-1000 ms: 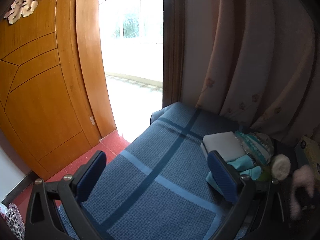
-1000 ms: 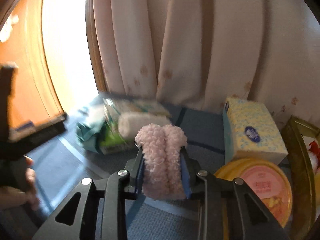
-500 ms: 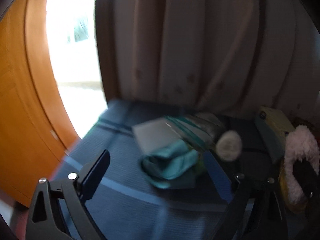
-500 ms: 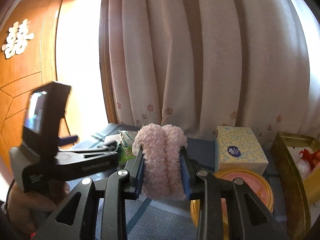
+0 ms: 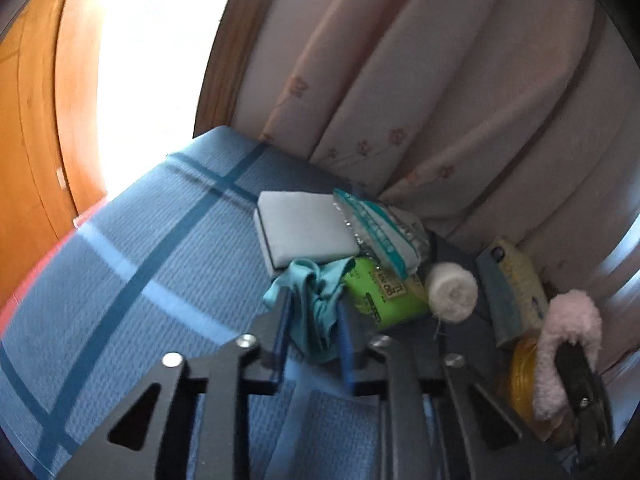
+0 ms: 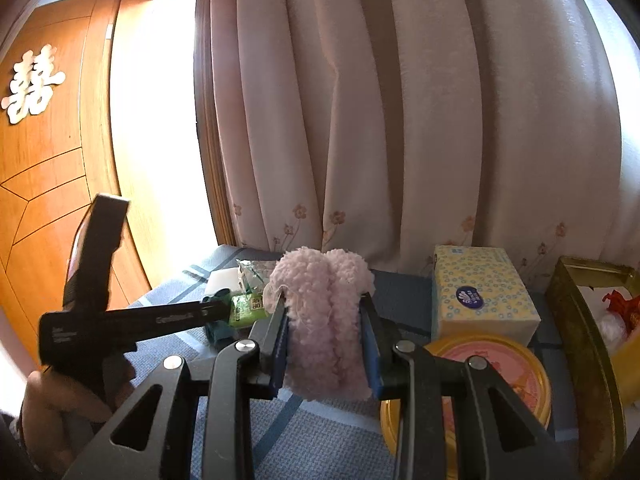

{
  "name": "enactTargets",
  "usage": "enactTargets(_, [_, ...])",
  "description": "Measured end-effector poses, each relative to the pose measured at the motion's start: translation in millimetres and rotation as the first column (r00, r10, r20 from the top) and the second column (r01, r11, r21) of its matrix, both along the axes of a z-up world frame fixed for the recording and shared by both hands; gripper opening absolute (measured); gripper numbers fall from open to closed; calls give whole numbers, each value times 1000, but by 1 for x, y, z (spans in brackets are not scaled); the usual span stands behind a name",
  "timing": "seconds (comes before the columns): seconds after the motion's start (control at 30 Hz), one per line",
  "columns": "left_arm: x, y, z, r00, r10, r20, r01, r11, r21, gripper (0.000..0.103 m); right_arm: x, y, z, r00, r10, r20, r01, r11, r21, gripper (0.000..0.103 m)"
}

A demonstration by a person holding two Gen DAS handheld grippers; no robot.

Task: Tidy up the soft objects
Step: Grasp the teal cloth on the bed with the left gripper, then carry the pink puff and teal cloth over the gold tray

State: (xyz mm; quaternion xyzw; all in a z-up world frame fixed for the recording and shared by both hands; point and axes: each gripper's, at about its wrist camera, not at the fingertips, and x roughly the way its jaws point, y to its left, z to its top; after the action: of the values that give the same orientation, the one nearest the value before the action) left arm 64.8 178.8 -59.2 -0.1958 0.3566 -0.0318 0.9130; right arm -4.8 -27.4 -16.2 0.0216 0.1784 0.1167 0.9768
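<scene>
Fleece, pink and fluffy [image 6: 326,328], sits clamped between the pads of my right gripper [image 6: 326,344] at lower centre of the right view. My left gripper [image 5: 314,336] has its jaws narrowed around the crumpled teal cloth [image 5: 316,300] at frame centre. Just beyond lie a white sponge [image 5: 298,226], a green packet [image 5: 378,292] and a white roll [image 5: 452,292] on the blue cloth-covered surface [image 5: 132,264].

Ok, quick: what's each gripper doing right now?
Left gripper: shut on the teal cloth.
Right gripper: shut on the pink fluffy item.
</scene>
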Motion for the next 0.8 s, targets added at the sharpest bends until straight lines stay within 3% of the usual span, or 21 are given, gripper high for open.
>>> enactTargets(0.13, [-18, -2, 9, 997, 53, 62, -54, 998, 15, 15, -1, -2, 0, 1000, -7, 8, 7, 1000, 5, 34])
enactTargets(0.27, [-34, -15, 21, 985, 64, 157, -83, 990, 118, 15, -6, -2, 1, 999, -27, 35, 27, 1000, -3, 34])
enactTargets(0.37, [-50, -31, 34, 968, 66, 244, -122, 968, 220, 15, -14, -3, 4, 996, -40, 74, 42, 999, -20, 34])
enactTargets(0.6, [-70, -63, 46, 933, 9, 361, -161, 905, 393, 15, -27, -14, 5, 988, -81, 132, 89, 994, -56, 34])
enactTargets(0.67, [-73, -70, 47, 927, -15, 376, -152, 898, 412, 15, -28, -18, 5, 987, -90, 132, 98, 994, -54, 34])
enactTargets(0.8, [-80, -72, 49, 921, -49, 387, -117, 912, 393, 15, -35, -23, 6, 982, -102, 156, 113, 992, -58, 34])
